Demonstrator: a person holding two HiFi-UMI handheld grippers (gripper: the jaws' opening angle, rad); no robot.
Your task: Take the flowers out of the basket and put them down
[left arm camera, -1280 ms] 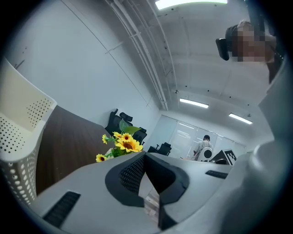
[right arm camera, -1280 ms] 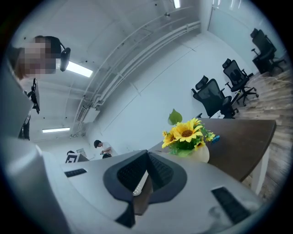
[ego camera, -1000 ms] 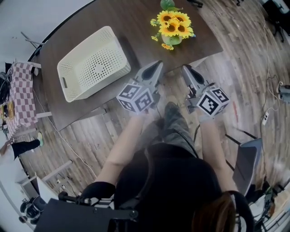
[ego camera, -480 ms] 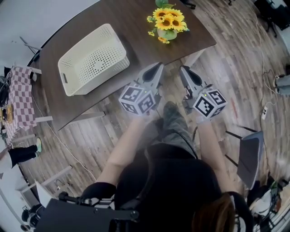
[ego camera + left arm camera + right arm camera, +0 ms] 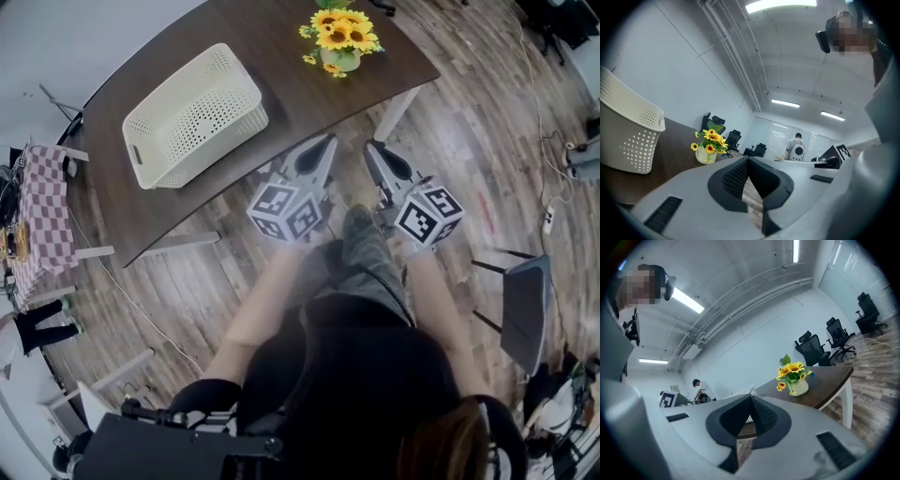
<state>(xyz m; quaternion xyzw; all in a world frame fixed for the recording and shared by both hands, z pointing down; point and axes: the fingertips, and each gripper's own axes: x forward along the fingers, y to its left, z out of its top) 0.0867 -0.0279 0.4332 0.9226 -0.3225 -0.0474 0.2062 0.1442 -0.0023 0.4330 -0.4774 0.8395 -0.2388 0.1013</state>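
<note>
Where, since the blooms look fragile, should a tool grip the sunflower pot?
On the rounded belly of the pale pot, below the sunflowers, coming level from the near edge of the table. It stands upright with blooms spread over its mouth, so coming from above may crush them.

Cream basket (image 5: 195,117), its walls and base dotted with rows of small round holes. Dark brown desk (image 5: 281,58). The flowers (image 5: 339,28) are bright yellow sunflowers with dark brown centres and green leaves, in a pale, whitish pot (image 5: 343,60). The left tool (image 5: 327,142) and right tool (image 5: 369,148) are light grey with black, finely dimpled pads (image 5: 736,178). Their marker cubes (image 5: 286,211) are white with black square patterns. Wood-plank floor (image 5: 469,131) in mixed browns and greys. Pink-and-white checked cloth (image 5: 42,202).
</note>
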